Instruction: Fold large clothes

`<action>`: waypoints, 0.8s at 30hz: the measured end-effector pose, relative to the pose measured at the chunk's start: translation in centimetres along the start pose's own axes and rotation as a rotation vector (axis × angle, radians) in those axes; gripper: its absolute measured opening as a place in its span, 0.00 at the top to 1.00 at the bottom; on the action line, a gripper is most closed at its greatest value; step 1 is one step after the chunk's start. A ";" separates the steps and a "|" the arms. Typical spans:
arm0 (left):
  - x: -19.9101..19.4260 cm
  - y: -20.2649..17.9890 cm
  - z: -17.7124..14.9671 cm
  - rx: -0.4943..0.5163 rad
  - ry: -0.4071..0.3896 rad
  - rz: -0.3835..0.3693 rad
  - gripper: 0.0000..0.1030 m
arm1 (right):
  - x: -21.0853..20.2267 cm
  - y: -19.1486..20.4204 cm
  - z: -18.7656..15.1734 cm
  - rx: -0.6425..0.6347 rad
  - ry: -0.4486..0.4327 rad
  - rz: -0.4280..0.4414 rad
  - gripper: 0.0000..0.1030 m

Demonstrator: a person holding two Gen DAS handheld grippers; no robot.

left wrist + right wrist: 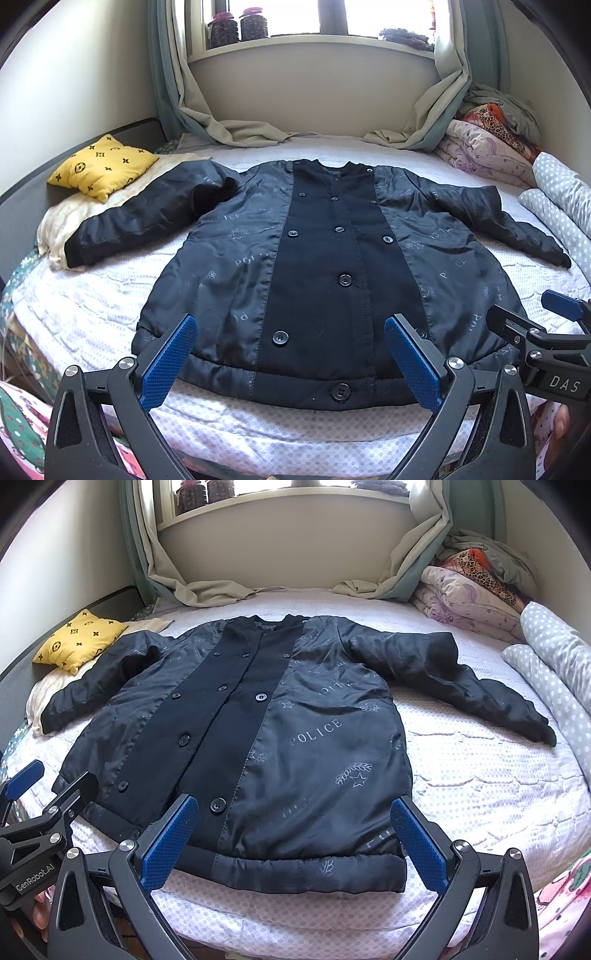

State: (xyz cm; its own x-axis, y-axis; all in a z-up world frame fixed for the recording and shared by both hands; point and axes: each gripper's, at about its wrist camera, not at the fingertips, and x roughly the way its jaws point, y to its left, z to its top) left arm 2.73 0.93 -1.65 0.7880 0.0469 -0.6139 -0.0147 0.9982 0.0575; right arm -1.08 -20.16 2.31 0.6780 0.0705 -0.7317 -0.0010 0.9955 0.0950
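Observation:
A large dark navy jacket (314, 266) lies flat on the bed, buttoned, collar toward the window, both sleeves spread out. Its shiny side panels carry a grey "POLICE" print (314, 731). My left gripper (291, 325) hovers open just above the hem, left of the button strip, with nothing between its blue pads. My right gripper (295, 808) is open over the hem's right half, also holding nothing. In the left wrist view the right gripper (528, 317) shows at the right edge. In the right wrist view the left gripper (51, 782) shows at the left edge.
The bed (110, 306) has a white textured cover. A yellow patterned pillow (103, 166) lies by the left sleeve on a cream cloth. Folded quilts (491, 147) and a grey dotted roll (554, 653) line the right side. Curtains (236, 129) drape onto the bed under the window.

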 end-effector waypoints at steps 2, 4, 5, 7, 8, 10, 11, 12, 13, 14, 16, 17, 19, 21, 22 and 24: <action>0.0 -0.1 0.0 0.003 0.001 -0.002 0.00 | 0.1 0.0 -0.1 0.004 0.001 0.002 0.00; 0.0 -0.2 0.0 0.006 0.001 -0.002 0.00 | 0.1 -0.1 -0.1 0.005 0.000 0.000 0.00; 0.0 -0.2 0.1 0.006 0.002 -0.002 0.00 | 0.0 -0.1 -0.1 0.005 0.000 0.000 0.00; 0.0 -0.3 0.1 0.006 0.003 -0.002 0.00 | 0.0 -0.1 -0.1 0.005 0.001 0.001 0.00; 0.0 -0.3 0.1 0.006 0.004 -0.002 0.00 | 0.1 -0.1 -0.1 0.005 0.001 0.000 0.00; 0.0 -0.3 0.0 0.006 0.003 -0.002 0.00 | 0.0 -0.2 -0.1 0.007 0.001 0.001 0.00; 0.0 -0.3 0.0 0.007 0.002 -0.002 0.00 | 0.0 -0.2 -0.1 0.008 0.002 0.001 0.00; 0.0 -0.3 0.0 0.007 0.003 -0.001 0.00 | -0.1 -0.3 -0.1 0.009 0.002 0.002 0.00; 0.0 -0.3 0.0 0.008 0.003 -0.001 0.00 | -0.1 -0.3 -0.1 0.009 0.001 0.001 0.00; 0.0 -0.3 0.0 0.007 0.003 -0.001 0.00 | -0.1 -0.3 -0.1 0.009 0.002 0.000 0.00; 0.0 -0.4 0.0 0.007 0.003 -0.002 0.00 | -0.1 -0.3 -0.1 0.009 0.003 0.002 0.00; 0.0 -0.4 0.0 0.007 0.003 -0.001 0.00 | -0.1 -0.3 -0.1 0.009 0.003 0.001 0.00; 0.0 -0.4 0.0 0.006 0.004 -0.001 0.00 | -0.1 -0.3 -0.1 0.008 0.002 0.000 0.00; 0.0 -0.4 0.0 0.007 0.003 -0.001 0.00 | -0.1 -0.3 -0.1 0.009 0.002 0.001 0.00; 0.0 -0.4 0.0 0.008 0.003 -0.001 0.00 | -0.1 -0.3 -0.1 0.009 0.001 0.001 0.00; 0.0 -0.4 0.0 0.008 0.004 -0.002 0.00 | -0.1 -0.3 -0.1 0.009 0.003 0.001 0.00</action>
State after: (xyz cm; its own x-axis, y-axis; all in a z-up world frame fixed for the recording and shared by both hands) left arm 2.76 0.57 -1.64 0.7856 0.0450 -0.6172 -0.0081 0.9980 0.0625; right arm -1.18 -20.48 2.28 0.6760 0.0714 -0.7334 0.0052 0.9948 0.1017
